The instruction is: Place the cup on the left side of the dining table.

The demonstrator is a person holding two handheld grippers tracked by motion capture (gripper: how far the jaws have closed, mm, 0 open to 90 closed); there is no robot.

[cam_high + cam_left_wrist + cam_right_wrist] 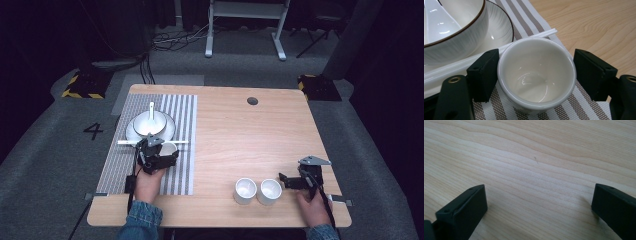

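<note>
Room: dark space, grey carpet, a white metal frame at the top centre of the high view.
Surface: wooden table (240, 145) with a striped placemat (182, 115) along its left part.
Place setting: a white bowl (149, 123) with a spoon (151, 111) in it sits on a plate (169, 131) on the mat; white chopsticks (125, 142) lie just below the plate.
Cup in hand: small white cup (536, 75), empty and upright, stands on the mat just beside the chopsticks, in the middle of the left gripper view.
Left gripper: left gripper (536, 75) straddles the cup, jaws apart; the left-hand jaw looks to touch the cup wall, the right-hand one stands off with a gap.
Right gripper: right gripper (537, 210) at the lower right of the high view, jaws spread wide over bare wood, gripping nothing.
Spare cups: two more white cups (245, 190) side by side at the lower centre, just left of the right gripper.
Step, as judged: the cup is being set at, or taken from, the place setting; the frames cannot settle which.
Next move: either close squarely on the cup, or draw straight back without nudging cup or chopsticks.
</note>
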